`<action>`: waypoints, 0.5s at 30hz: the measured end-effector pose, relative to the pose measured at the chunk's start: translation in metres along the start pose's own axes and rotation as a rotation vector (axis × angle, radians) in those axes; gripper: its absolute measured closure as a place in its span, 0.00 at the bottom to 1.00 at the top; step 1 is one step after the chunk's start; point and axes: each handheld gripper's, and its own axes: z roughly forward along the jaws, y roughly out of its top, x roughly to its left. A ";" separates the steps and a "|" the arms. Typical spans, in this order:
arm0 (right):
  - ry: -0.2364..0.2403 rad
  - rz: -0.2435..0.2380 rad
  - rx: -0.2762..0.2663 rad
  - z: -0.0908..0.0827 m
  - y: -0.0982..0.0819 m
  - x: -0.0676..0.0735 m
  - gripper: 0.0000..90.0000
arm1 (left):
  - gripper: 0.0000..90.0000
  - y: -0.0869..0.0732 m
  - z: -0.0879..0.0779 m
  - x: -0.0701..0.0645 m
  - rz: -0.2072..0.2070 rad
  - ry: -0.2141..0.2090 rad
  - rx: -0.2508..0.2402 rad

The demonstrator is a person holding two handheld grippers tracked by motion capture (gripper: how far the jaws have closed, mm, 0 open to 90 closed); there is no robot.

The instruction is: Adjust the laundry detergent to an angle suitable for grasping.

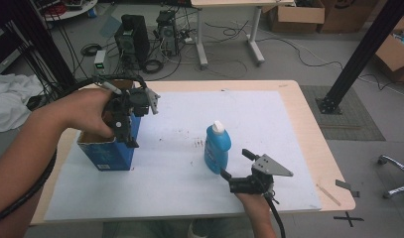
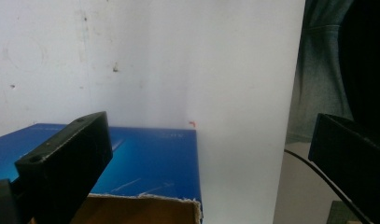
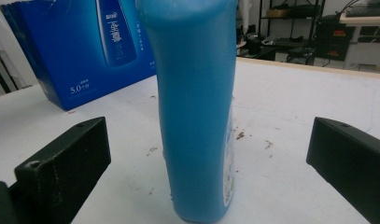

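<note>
A blue bottle (image 1: 218, 148) with a white cap stands upright on the white mat (image 1: 189, 183), near the middle. My right gripper (image 1: 235, 163) sits low just in front of it, open. In the right gripper view the bottle (image 3: 197, 107) stands between the wide-apart jaws, touching neither. At the left stands an open-topped blue box (image 1: 107, 153). My left gripper (image 1: 123, 139) points down over its top right edge, open. In the left gripper view the box's blue wall (image 2: 150, 158) and torn cardboard rim lie between the jaws. The blue box (image 3: 85, 46) stands behind the bottle.
The mat covers most of a wooden table (image 1: 313, 129). Beyond the far edge are computer towers (image 1: 132, 37), cables and a desk's legs on the floor. A black frame post (image 1: 358, 59) stands at the right. White cloth (image 1: 8, 101) lies off the left side.
</note>
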 end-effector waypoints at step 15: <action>-0.038 0.004 0.048 0.040 -0.002 0.008 0.00 | 0.00 0.000 -0.003 -0.002 0.002 0.005 -0.006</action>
